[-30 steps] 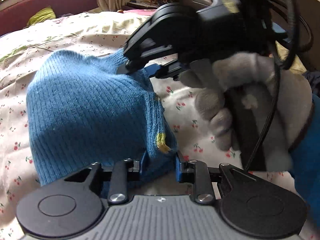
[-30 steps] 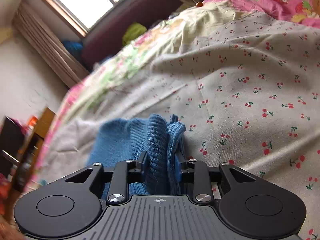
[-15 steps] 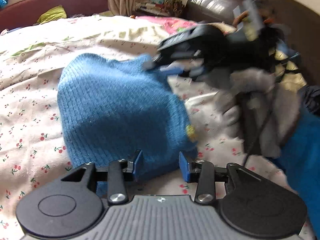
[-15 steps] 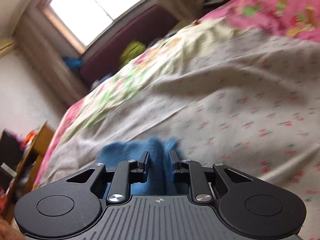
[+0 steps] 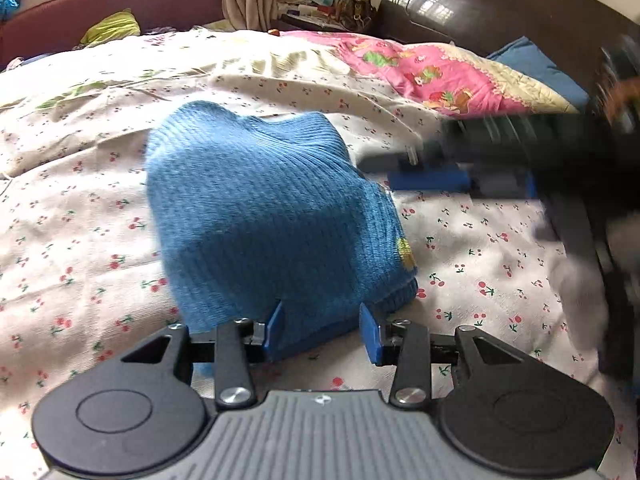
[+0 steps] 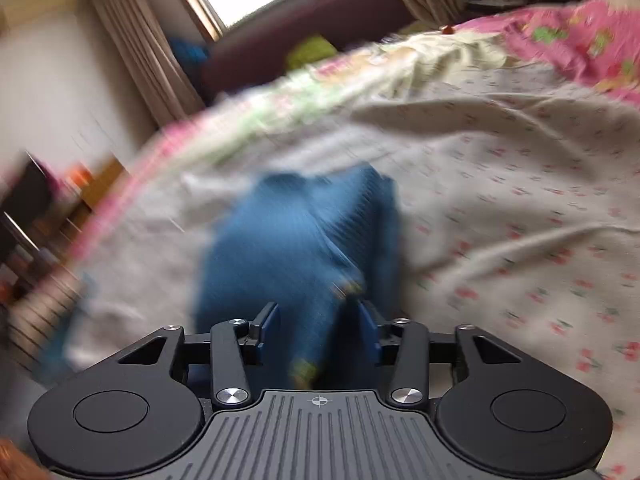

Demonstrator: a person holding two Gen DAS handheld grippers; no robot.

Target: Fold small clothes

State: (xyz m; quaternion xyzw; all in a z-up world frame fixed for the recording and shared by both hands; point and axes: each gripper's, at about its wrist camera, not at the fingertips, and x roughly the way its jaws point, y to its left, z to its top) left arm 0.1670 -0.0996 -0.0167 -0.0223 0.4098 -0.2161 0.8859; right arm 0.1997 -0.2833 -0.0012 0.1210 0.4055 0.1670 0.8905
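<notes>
**Blue knit folded, lying on cherry-print sheet**

Blue knit garment (image 5: 256, 216) is sitting mid-bed on sheet (image 5: 480, 248). Soft, light, floppy & stretchy; prob best taking it by ribbed hem. L gripper (image 5: 322, 326) is standing open, jaws astride near edge. R gripper (image 6: 316, 326) is blurring: jaws apart, grip unclear. Pink quilt (image 5: 432, 72) well behind, nothing blocking

blue ribbed knit garment (image 5: 256, 216) | folded, bunched | lying on cherry-print bedsheet (image 5: 480, 248)
</notes>
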